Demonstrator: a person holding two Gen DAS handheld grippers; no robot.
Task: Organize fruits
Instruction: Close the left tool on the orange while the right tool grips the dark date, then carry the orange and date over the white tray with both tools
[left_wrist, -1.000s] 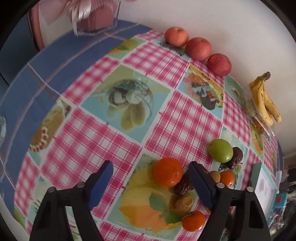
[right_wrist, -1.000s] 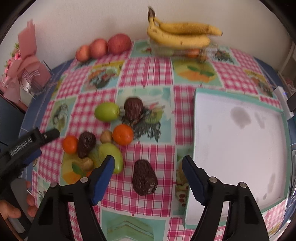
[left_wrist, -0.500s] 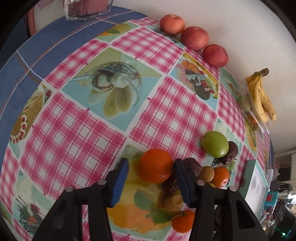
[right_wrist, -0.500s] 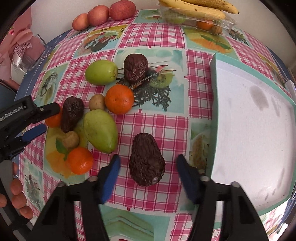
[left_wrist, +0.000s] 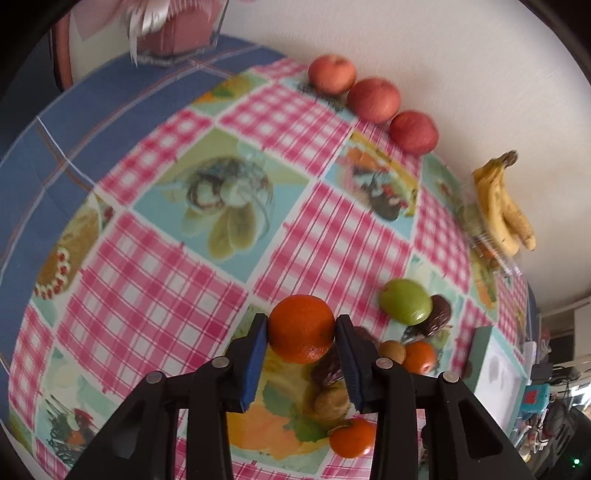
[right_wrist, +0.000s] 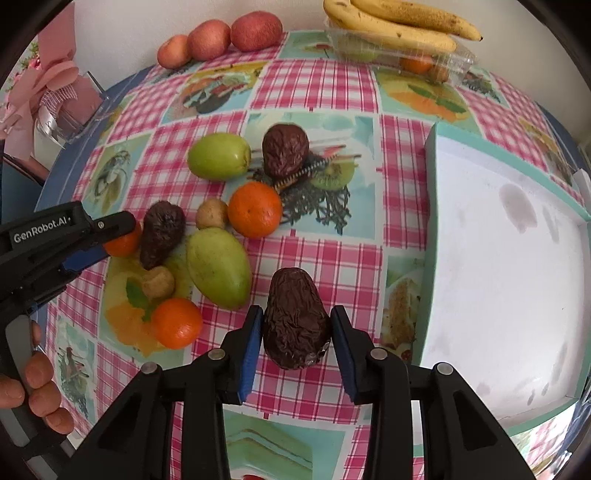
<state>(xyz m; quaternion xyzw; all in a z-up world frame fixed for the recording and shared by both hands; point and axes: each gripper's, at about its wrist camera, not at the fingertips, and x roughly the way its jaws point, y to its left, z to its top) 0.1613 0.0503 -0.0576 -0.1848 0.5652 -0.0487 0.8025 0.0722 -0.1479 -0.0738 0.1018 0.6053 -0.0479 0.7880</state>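
Note:
My left gripper (left_wrist: 300, 334) is shut on an orange (left_wrist: 301, 328), with both blue pads against its sides; the same gripper shows in the right wrist view (right_wrist: 107, 238) at the left edge of the fruit pile. My right gripper (right_wrist: 297, 334) is shut on a dark wrinkled avocado (right_wrist: 295, 319) that rests on the checked tablecloth. Between them lie a green mango (right_wrist: 218, 267), two more oranges (right_wrist: 255, 209) (right_wrist: 176, 324), another dark avocado (right_wrist: 162, 232), a green apple (right_wrist: 218, 156), a third dark avocado (right_wrist: 285, 149) and small brown fruits (right_wrist: 211, 214).
A white tray with a teal rim (right_wrist: 430, 192) lies to the right. Three red apples (right_wrist: 218, 38) line the far wall. Bananas (right_wrist: 399, 27) lie on a clear plastic box (right_wrist: 424, 61) at the back. A pink gift box (right_wrist: 55, 99) stands at the far left.
Both grippers moved forward and closed: the left one onto the orange, the right one onto the dark avocado. Both were wide open a second ago.

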